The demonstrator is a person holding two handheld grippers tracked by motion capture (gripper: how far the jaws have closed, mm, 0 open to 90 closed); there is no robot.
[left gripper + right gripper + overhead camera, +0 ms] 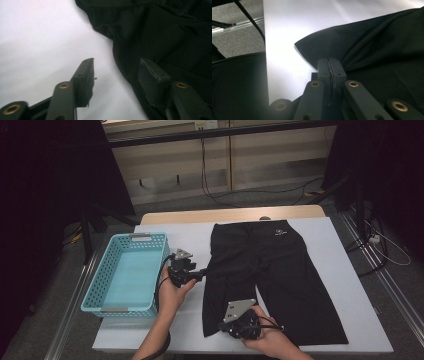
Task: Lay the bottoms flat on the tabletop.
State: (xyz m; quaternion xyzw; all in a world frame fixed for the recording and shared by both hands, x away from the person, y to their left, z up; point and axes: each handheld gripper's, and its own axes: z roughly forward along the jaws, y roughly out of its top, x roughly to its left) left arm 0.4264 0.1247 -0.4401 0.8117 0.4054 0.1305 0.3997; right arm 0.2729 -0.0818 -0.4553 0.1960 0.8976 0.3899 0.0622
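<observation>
A white rectangular table (350, 285) with a bare wooden strip along its far edge carries everything here, and the black fabric trousers (280, 270) serve as the landmark. The trousers lie flat across the middle and right of the table, waistband toward the far edge, both legs running back to the near edge; a small pale logo sits near the waistband.

Left of the trousers, well apart from them, stands a light-blue perforated plastic basket (127, 272) with grey handles at its near and far ends, reaching to the table's left edge.

The left gripper (207, 271), a black two-jaw tool under a grey three-cornered plate, sits at the trousers' left edge, about midway along the left leg. In the left gripper view (116, 75) its jaws stand apart, one over white table, the other over dark cloth, with the hem edge between them and the pads not pressing.

The right gripper (221, 326) sits at the near left corner of the trousers. In the right gripper view (330, 66) its jaws are clamped together on a pinched fold of the black cloth, which rises in a peak from the pads.
</observation>
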